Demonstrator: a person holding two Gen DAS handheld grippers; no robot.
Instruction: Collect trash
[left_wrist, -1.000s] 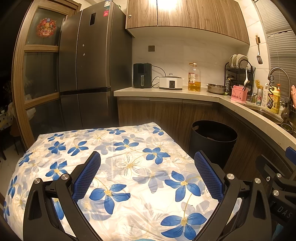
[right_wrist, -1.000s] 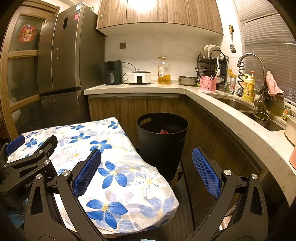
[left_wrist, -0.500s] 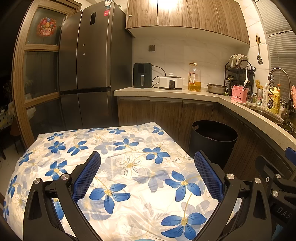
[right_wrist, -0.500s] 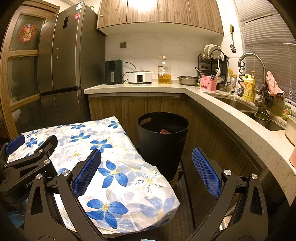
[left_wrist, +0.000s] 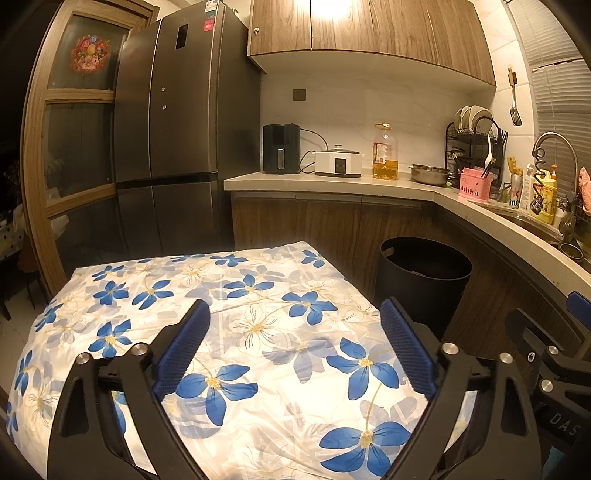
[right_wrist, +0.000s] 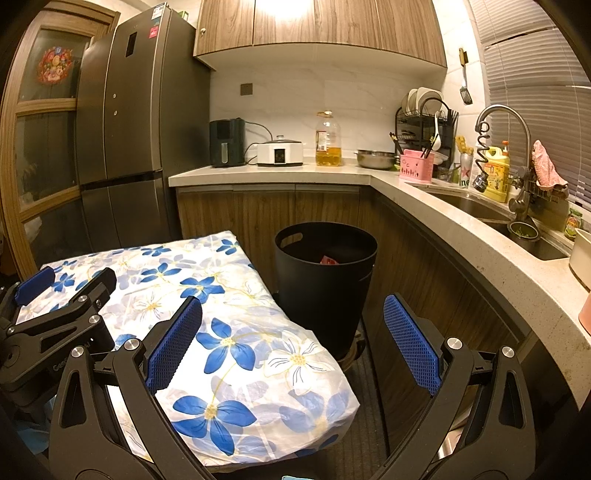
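Note:
A black trash bin stands on the floor between the table and the cabinets, with a red scrap inside it. In the left wrist view the bin is at the right, past the table's corner. My left gripper hovers over the flowered tablecloth; its jaws are closing and nothing is between them. My right gripper is open and empty, held in front of the bin above the table's right corner. No loose trash shows on the cloth.
The curved countertop with a sink runs along the right. A fridge stands behind the table. An air fryer, a cooker, an oil bottle and a dish rack sit on the counter.
The left gripper's jaws have drawn in a little. Both hands and everything else stay where they were.

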